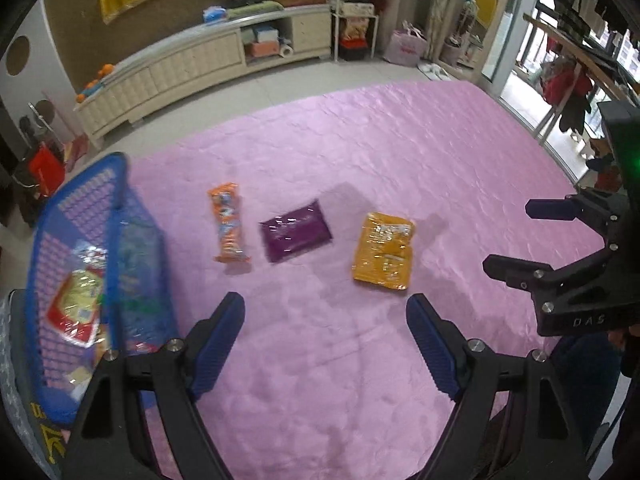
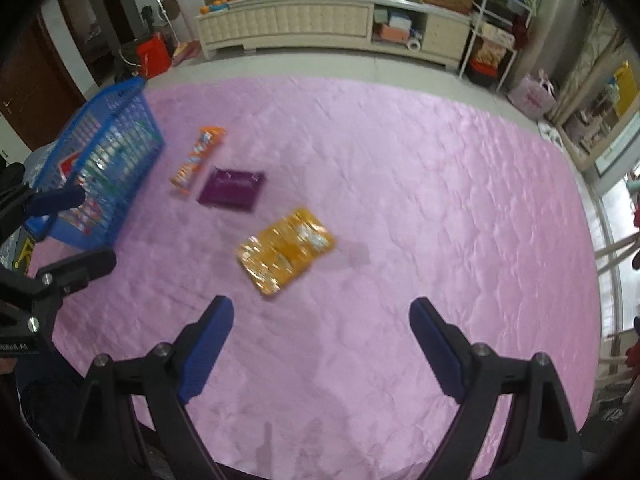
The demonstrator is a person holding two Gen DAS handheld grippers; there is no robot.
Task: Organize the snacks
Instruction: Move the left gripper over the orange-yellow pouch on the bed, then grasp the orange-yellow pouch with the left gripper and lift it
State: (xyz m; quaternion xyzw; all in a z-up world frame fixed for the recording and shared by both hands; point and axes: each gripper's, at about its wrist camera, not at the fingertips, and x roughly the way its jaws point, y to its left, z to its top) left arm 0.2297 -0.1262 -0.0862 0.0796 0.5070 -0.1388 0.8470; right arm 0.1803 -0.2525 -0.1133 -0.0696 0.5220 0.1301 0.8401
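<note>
Three snack packs lie in a row on the pink blanket [image 1: 360, 152]: an orange tube-shaped pack [image 1: 229, 222] [image 2: 198, 158], a purple pouch [image 1: 296, 229] [image 2: 233, 188] and a yellow-orange packet [image 1: 384, 251] [image 2: 285, 250]. A blue slotted basket [image 1: 100, 216] [image 2: 120, 128] with several snacks inside stands at the left. My left gripper [image 1: 326, 316] hovers open and empty over the blanket, nearer than the packs. My right gripper [image 2: 322, 316] is open and empty too, just short of the yellow-orange packet. Each gripper shows at the edge of the other's view [image 1: 516, 236] [image 2: 90, 232].
A long cream cabinet [image 1: 192, 60] [image 2: 320, 20] runs along the far wall, with shelves and boxes beside it. A red bag [image 2: 152, 56] and a pink bag [image 1: 406, 46] sit on the tiled floor beyond the blanket. Glass doors are at the right.
</note>
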